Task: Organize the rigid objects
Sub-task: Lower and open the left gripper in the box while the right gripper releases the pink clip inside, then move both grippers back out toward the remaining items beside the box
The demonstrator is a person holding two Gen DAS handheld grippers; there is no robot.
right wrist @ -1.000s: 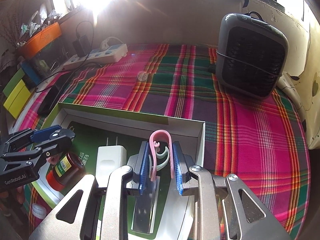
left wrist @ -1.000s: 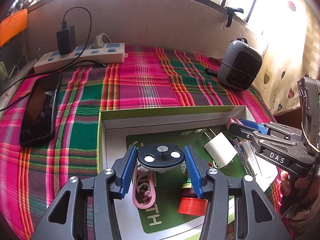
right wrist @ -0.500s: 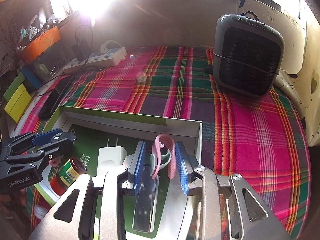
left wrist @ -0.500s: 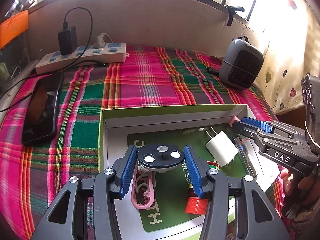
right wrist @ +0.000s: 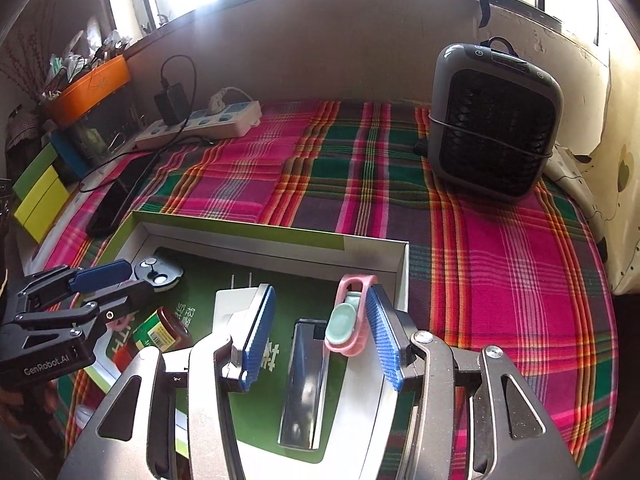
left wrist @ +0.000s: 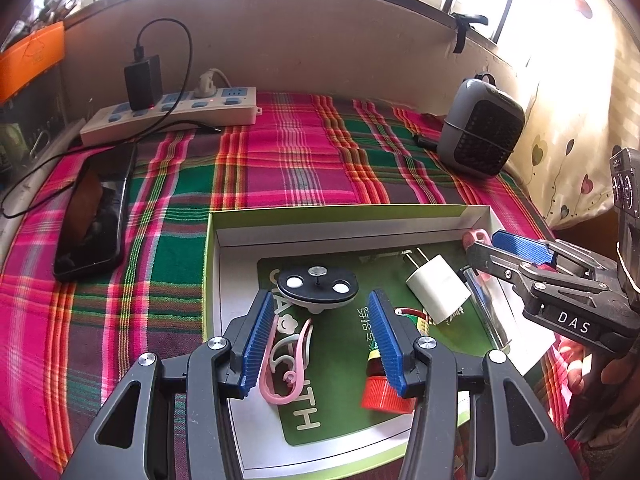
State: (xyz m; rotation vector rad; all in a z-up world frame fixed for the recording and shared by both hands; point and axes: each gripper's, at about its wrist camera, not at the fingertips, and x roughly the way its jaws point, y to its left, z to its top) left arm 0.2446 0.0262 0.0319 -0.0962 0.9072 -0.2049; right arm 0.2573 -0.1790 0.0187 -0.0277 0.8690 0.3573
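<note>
A shallow green-and-white box [left wrist: 348,216] lies on the plaid cloth. My left gripper [left wrist: 319,316] stands open over it. A black disc with metal studs [left wrist: 316,286] rests on the box floor just past its fingertips, free of both pads. Under the left gripper lie a pink clip [left wrist: 284,360] and a red-capped bottle [left wrist: 384,392]. My right gripper [right wrist: 320,300] is opening at the box's right end. A pink-and-teal clip [right wrist: 352,320] between its jaws leans on the right pad only. A white charger plug [right wrist: 230,304] and a shiny flat bar [right wrist: 304,380] lie below.
A grey fan heater [right wrist: 492,128] stands at the back right. A power strip [left wrist: 172,114] with a black adapter and cables sits at the back left, and a dark phone [left wrist: 94,216] lies left of the box. An orange tray [right wrist: 92,88] sits on the left shelf.
The right jaws have spread apart and the pink-and-teal clip has sunk, no longer squeezed. The black disc, earlier between the left pads, now lies just beyond them.
</note>
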